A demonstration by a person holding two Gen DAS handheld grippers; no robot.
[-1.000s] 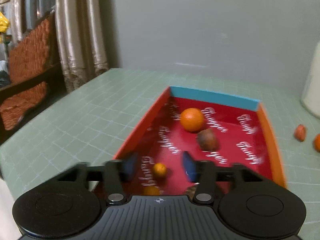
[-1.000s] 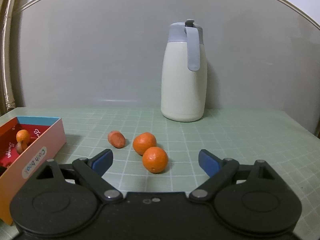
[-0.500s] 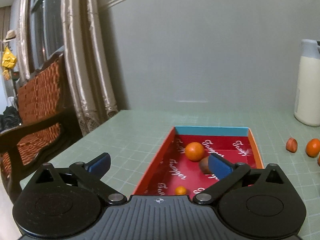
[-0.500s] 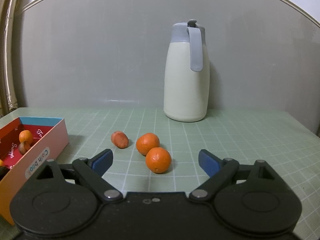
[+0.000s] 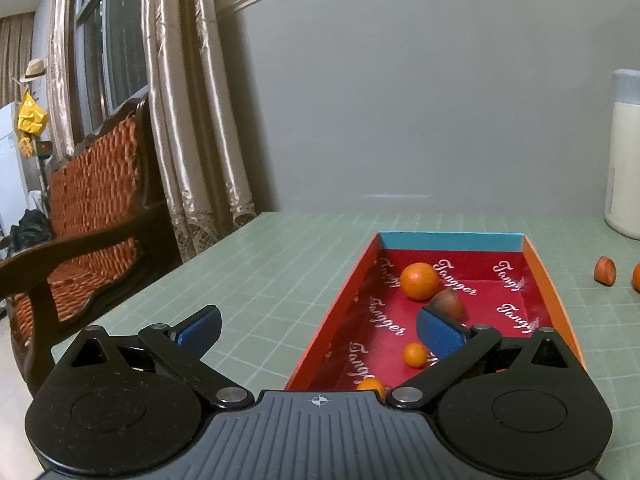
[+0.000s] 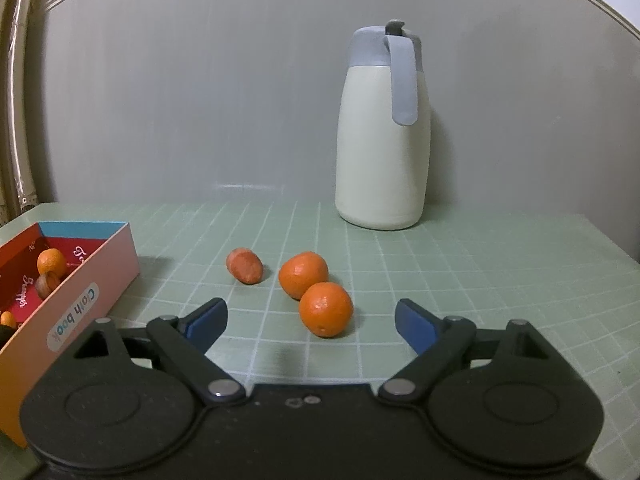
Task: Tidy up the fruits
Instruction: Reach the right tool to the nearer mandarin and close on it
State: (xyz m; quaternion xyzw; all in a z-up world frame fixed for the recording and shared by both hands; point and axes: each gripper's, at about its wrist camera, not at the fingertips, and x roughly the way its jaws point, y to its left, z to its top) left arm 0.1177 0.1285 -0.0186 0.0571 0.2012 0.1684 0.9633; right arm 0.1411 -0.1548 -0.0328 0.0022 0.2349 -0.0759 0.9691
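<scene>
Now, left gripper (image 5: 318, 330): fingers spread as wide as they go, having just swung apart, nothing between them; it hangs over the near end of the box (image 5: 450, 241).
Right gripper (image 6: 311, 318): fingers wide apart and empty, the nearest orange (image 6: 326, 309) lying on the surface just ahead of the gap.
Loose fruit: two oranges touching each other, the far orange (image 6: 303, 274) behind the near one, and a stubby reddish piece (image 6: 244, 265) just to their left, all on the green gridded surface (image 6: 480, 280) between the box and the jug (image 6: 382, 128).
Fruit already boxed: one bigger orange (image 5: 419, 286) against a brown nut-like thing (image 5: 448, 304), plus a small orange ball (image 5: 415, 355) nearer the camera.
Handling, my guess: round, firm-skinned, light; they'll roll at a nudge on that smooth mat. Skin gives a little, so a gentle squeeze is enough.
Where to grip: across the widest part of the nearest orange, fingers either side, coming in low so it can't squirt forward into its neighbour.
Hidden: the box's near end sits under the left gripper's body, and a second small orange ball (image 5: 371, 387) is half cut off there.
Hard to tell: whether the reddish piece is fruit or a toy carrot stub; something dark at the box's near corner in the right view is unreadable.
</scene>
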